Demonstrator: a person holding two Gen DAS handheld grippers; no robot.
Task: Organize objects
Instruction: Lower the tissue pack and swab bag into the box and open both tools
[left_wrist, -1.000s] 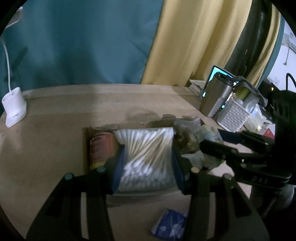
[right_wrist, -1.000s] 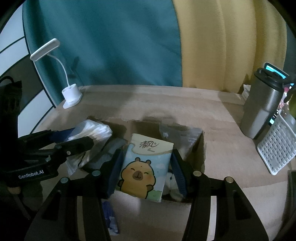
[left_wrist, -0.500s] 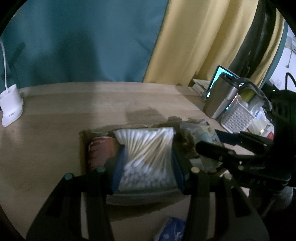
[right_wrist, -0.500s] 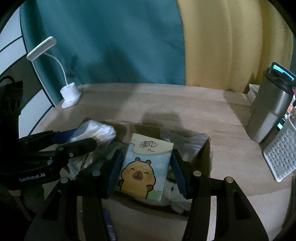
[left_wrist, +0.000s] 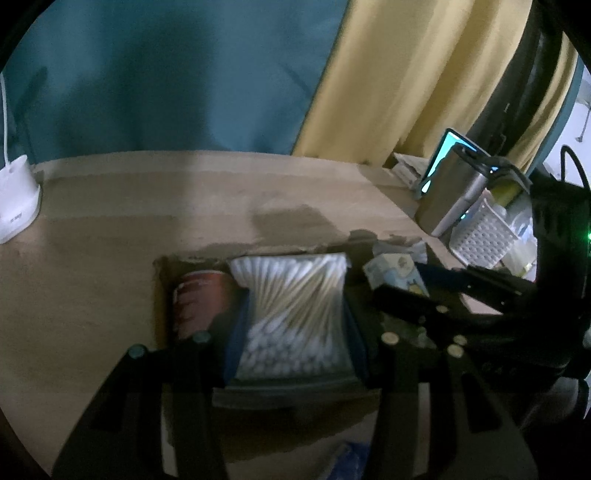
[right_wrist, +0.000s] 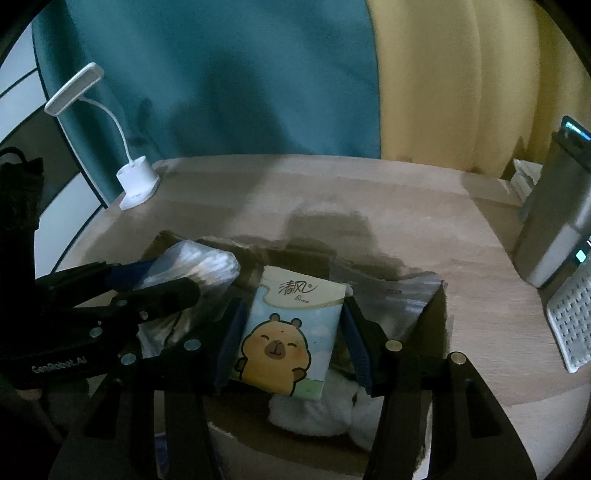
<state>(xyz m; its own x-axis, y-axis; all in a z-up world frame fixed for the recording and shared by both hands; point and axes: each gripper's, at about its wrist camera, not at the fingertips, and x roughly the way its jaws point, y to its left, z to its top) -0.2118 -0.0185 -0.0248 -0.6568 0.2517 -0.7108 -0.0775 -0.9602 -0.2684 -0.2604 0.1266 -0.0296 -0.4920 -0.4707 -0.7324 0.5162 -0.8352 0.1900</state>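
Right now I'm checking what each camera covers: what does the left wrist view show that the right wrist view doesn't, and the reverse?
Only the left wrist view shows the red can in the cardboard box and the cotton swab pack's sticks clearly, clamped in the left tool.

Only the right wrist view shows the lamp's whole white head, the capybara print on the tissue pack held by the right tool, and white cloth beneath it.

Both show the box, both packs, the steel tumbler and white basket.

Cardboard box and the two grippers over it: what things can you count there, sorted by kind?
Bags of cotton swabs: 1
Tissue packs: 1
Red cans: 1
Silver foil pouches: 1
White fluffy cloths: 1
Total: 5
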